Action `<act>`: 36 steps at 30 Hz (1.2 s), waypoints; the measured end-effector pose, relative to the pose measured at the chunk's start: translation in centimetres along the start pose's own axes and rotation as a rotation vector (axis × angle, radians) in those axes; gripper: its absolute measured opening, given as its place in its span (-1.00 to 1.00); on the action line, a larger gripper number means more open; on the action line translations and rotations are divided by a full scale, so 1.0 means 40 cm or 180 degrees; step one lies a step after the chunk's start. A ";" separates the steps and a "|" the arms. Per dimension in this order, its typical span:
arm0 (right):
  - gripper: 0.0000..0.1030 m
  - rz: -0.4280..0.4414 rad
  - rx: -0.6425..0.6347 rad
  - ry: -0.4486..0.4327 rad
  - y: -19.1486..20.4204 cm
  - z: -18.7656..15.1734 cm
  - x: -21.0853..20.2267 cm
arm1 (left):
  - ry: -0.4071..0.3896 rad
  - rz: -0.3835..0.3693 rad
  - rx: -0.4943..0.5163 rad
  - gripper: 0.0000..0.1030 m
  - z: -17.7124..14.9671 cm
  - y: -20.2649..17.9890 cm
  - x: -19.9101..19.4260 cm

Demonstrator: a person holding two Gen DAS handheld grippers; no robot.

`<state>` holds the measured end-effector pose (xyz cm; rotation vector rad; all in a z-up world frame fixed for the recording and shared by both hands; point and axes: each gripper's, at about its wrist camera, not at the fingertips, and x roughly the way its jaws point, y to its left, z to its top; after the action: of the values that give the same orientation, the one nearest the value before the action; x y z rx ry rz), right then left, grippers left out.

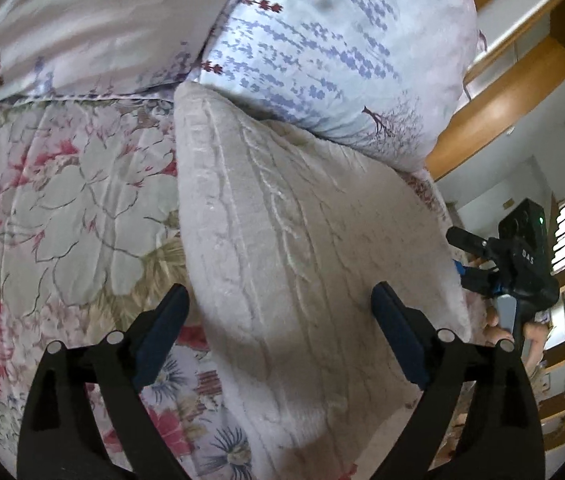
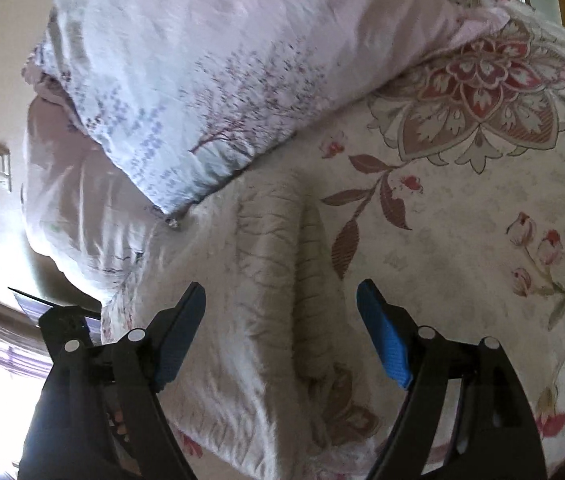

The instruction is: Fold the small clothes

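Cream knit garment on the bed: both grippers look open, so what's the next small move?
Probably lower the left gripper onto the near edge of the cream knit garment. It lies as a long band on the floral bedspread, both grippers are open and empty, and another fold looks needed.

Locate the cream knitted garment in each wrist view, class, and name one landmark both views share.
Left wrist: cream knitted garment fills the centre, running from the pillow to the bottom edge.
Right wrist: garment lies lower centre, folded.
Shared landmark: the tree-print pillow at its far end.
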<state>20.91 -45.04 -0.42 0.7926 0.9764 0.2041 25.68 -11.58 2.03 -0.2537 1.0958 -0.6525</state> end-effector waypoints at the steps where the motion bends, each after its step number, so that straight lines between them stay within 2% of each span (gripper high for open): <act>1: 0.54 0.0009 0.0019 0.0030 -0.004 0.001 0.006 | 0.0018 0.0019 0.0031 0.81 0.003 -0.005 0.007; 10: 0.53 0.0152 -0.0123 0.0141 0.007 -0.006 0.035 | 0.0042 0.0139 0.0150 0.89 0.026 -0.028 0.051; 12: 0.34 0.0231 -0.0136 0.0222 0.012 -0.010 0.046 | 0.0047 0.0114 0.0136 0.89 0.028 -0.023 0.058; 19: 0.19 0.0460 -0.0123 0.0325 0.022 -0.013 0.072 | 0.0017 0.0112 0.0154 0.90 0.030 -0.024 0.067; 22: 0.10 0.0456 -0.0181 0.0295 0.028 -0.018 0.076 | -0.0002 0.0099 0.0154 0.90 0.035 -0.027 0.075; 23: -0.12 0.0469 -0.0192 0.0316 0.030 -0.020 0.080 | -0.0016 0.0077 0.0132 0.90 0.036 -0.026 0.076; 25: -0.25 0.0523 -0.0134 0.0320 0.026 -0.024 0.087 | -0.0041 0.0046 0.0098 0.78 0.030 -0.020 0.067; 27: -0.32 0.0510 -0.0188 0.0262 0.033 -0.029 0.083 | -0.0089 -0.0009 0.0030 0.56 0.025 -0.009 0.055; 29: -0.35 0.0490 -0.0227 0.0197 0.045 -0.033 0.076 | -0.0139 -0.0059 -0.0006 0.19 0.023 0.001 0.038; 32: -0.38 0.0490 -0.0294 0.0074 0.071 -0.039 0.062 | -0.0209 -0.0246 -0.0098 -0.15 0.025 0.027 0.008; 36: -0.41 0.0565 -0.0460 -0.0072 0.140 -0.059 0.048 | -0.0291 -0.0315 0.0003 -0.25 0.014 0.031 -0.045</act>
<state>21.12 -38.95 1.40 0.7469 0.8600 0.4141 26.08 -9.56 2.99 -0.3356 1.0000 -0.7227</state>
